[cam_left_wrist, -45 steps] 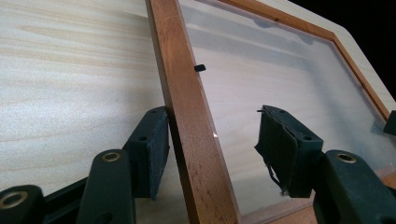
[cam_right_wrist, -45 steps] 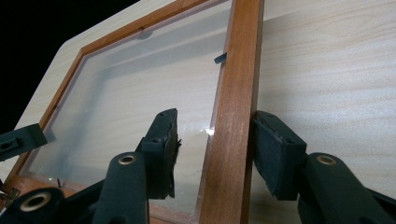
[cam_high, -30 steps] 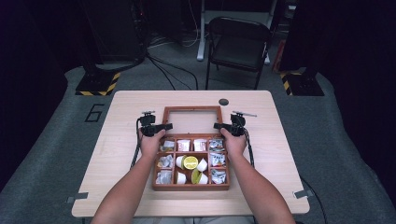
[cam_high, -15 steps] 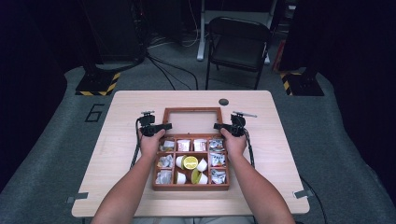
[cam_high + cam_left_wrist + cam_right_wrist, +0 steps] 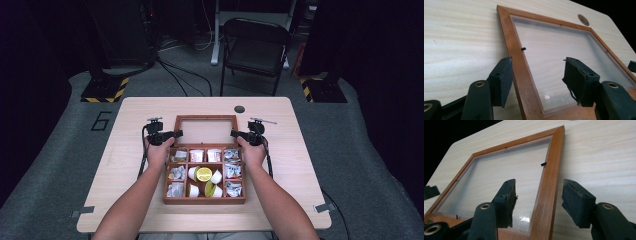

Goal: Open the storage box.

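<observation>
Now | box: packets, cups, lime | both claws spread, astride lid rails

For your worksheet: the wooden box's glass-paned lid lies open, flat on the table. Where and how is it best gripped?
Grip the lid by its two wooden side rails, not the pane: the left gripper on one rail, the right gripper on the other, each coming in from its own outer side. The rails are narrow and straight, and each already sits between open fingers, which have just been opening. Two grips would probably keep it level.

Bare table either side; open lid behind box
</observation>
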`<state>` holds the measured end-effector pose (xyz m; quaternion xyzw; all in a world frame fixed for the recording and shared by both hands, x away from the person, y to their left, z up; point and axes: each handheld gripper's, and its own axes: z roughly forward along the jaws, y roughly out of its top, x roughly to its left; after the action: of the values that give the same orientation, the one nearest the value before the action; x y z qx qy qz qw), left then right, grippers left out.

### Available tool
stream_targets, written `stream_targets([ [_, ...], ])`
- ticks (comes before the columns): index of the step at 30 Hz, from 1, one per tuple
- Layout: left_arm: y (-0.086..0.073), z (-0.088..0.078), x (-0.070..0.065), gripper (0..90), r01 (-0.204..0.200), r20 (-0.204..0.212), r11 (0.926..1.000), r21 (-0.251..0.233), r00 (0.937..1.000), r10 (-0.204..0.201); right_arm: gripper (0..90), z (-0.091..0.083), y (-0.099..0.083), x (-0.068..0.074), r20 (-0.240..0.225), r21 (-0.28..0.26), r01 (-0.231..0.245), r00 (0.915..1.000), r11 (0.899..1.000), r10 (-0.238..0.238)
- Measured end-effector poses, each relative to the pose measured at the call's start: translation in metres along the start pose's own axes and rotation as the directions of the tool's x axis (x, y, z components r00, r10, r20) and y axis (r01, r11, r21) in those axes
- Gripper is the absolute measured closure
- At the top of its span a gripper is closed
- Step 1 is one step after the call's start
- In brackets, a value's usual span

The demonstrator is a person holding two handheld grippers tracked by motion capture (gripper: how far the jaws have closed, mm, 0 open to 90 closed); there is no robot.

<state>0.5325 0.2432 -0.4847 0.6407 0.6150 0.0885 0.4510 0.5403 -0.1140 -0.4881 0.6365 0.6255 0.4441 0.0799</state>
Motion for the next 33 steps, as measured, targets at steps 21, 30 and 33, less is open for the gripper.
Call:
stream_targets([
  [21, -0.001, -0.047, -0.016, 41.2, -0.071, 0.075, 0.9973, -0.02, 0.9945, 0.072, 42.3, -0.055, -0.001, 0.028, -0.062, -0.059, 0.24, 0.968, 0.969, -0.243],
  [30, -0.007, -0.066, -0.014, 41.2, -0.077, 0.094, 0.9964, -0.034, 0.9924, 0.08, 40.7, -0.069, -0.011, 0.036, -0.069, -0.05, 0.316, 0.9452, 0.947, -0.319],
  [33, -0.01, -0.071, -0.013, 41.2, -0.068, 0.097, 0.997, -0.037, 0.9927, 0.072, 40.7, -0.076, -0.017, 0.043, -0.083, -0.057, 0.355, 0.9296, 0.933, -0.359],
])
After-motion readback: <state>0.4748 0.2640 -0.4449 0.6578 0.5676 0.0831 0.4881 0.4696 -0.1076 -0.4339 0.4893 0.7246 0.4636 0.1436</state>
